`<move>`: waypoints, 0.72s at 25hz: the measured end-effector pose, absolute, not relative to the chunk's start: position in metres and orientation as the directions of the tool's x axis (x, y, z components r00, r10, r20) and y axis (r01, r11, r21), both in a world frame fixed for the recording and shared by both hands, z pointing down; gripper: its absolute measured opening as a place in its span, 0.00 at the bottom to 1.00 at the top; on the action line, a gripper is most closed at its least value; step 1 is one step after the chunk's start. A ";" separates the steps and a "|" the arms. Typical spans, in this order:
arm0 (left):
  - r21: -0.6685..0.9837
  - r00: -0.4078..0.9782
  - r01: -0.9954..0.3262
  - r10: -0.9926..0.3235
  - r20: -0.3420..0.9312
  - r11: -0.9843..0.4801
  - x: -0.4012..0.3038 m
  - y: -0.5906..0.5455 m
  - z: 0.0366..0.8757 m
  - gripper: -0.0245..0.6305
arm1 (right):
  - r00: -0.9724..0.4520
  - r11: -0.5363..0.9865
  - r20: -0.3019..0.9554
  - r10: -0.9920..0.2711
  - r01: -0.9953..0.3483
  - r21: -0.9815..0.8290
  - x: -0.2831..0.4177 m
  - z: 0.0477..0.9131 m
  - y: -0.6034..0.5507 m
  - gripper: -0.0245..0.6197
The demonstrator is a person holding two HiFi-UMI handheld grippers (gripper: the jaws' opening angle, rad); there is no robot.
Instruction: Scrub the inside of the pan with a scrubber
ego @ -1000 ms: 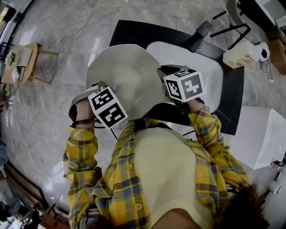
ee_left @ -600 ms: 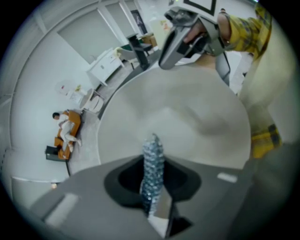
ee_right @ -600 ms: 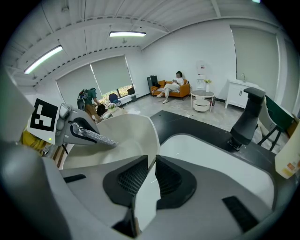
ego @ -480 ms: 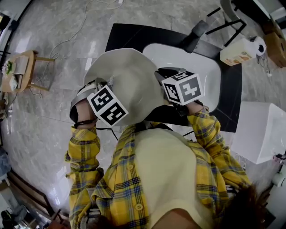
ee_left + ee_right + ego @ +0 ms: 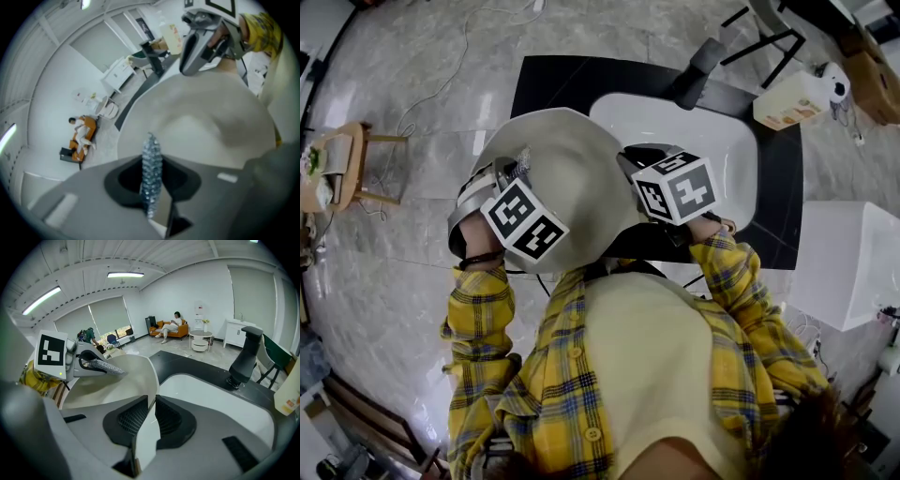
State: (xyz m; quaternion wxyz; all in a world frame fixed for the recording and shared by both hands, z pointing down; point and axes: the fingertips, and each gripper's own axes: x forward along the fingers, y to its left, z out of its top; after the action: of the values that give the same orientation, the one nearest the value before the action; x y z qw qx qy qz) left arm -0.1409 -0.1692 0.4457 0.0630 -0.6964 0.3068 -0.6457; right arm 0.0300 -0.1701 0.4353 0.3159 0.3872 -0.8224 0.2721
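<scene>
A large pale grey pan (image 5: 572, 178) is held up over the sink, tilted on edge. My right gripper (image 5: 630, 161) is shut on the pan's right rim; the right gripper view shows the thin rim (image 5: 149, 394) pinched between the jaws. My left gripper (image 5: 511, 171) is shut on a silvery steel-wool scrubber (image 5: 521, 166) at the pan's left side. In the left gripper view the scrubber (image 5: 151, 171) sticks out towards the pan's inner surface (image 5: 201, 122), with the right gripper (image 5: 197, 42) beyond. The right gripper view shows the left gripper (image 5: 89, 363) and scrubber (image 5: 107, 367) over the pan's hollow (image 5: 117, 380).
A white sink (image 5: 712, 131) sits in a black counter (image 5: 553, 70), with a dark faucet (image 5: 698, 61) behind it. A soap bottle (image 5: 792, 98) stands at the counter's right end. A white cabinet (image 5: 848, 272) is to the right and a small wooden stool (image 5: 337, 159) to the left.
The left gripper with the scrubber has crept a little up along the pan's left side. The right gripper keeps its hold on the rim.
</scene>
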 end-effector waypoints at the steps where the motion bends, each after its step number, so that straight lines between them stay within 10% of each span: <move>1: -0.489 -0.021 -0.349 -0.515 0.857 -0.799 -0.141 -0.171 0.445 0.17 | -0.500 0.552 0.730 -0.466 -0.809 -0.203 0.030 0.435 -0.170 0.06; 18: -0.566 0.090 -0.443 -0.662 0.744 -0.695 -0.118 -0.195 0.427 0.17 | -0.494 0.543 0.728 -0.476 -0.816 -0.198 0.032 0.437 -0.170 0.06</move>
State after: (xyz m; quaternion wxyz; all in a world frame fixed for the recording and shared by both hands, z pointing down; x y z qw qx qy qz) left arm -0.1184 -0.1954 0.4272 0.0979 -0.7316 0.3777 -0.5590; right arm 0.0321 -0.1698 0.4373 0.3137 0.3934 -0.8205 0.2711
